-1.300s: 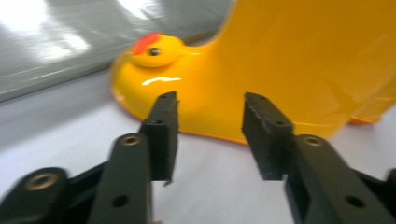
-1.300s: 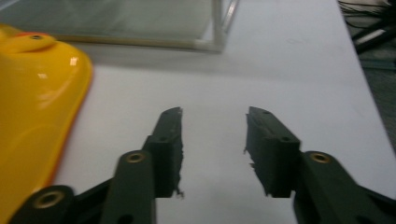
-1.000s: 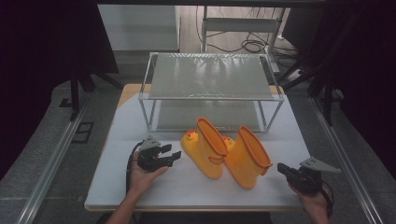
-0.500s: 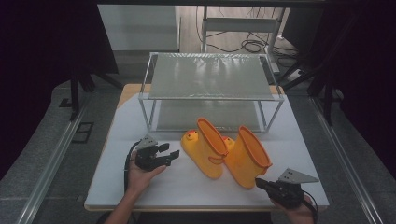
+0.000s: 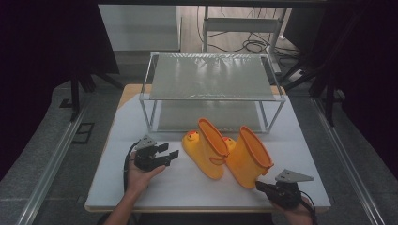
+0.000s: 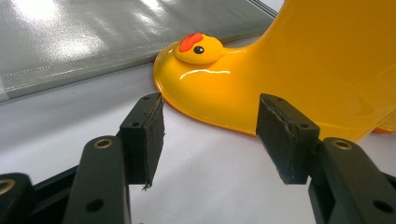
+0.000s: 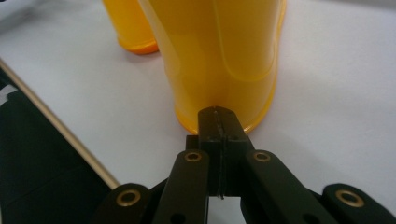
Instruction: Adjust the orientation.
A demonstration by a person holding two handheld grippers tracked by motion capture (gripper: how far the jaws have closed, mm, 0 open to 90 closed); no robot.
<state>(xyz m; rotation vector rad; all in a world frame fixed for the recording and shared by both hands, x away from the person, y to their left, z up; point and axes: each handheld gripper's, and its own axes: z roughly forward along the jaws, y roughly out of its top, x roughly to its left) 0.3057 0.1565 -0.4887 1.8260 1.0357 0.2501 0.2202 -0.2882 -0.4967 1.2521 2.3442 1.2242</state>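
Yellow glossy rubber, two small rain boots stand side by side near the middle of the white counter [image 5: 300,154], just in front of a metal-framed shelf rack [image 5: 211,75]; the left boot [image 5: 206,152] has a moulded duck head with a red-orange bill and a black eye on its toe, pointing left; the right boot [image 5: 246,159] has a darker orange rim and leans a little; the left hand-held gripper [image 5: 170,151] rests on the counter just left of the duck toe, jaws apart and holding nothing; the right hand-held gripper [image 5: 259,185] sits at the near right, jaws pressed together, tips close to the right boot's heel.
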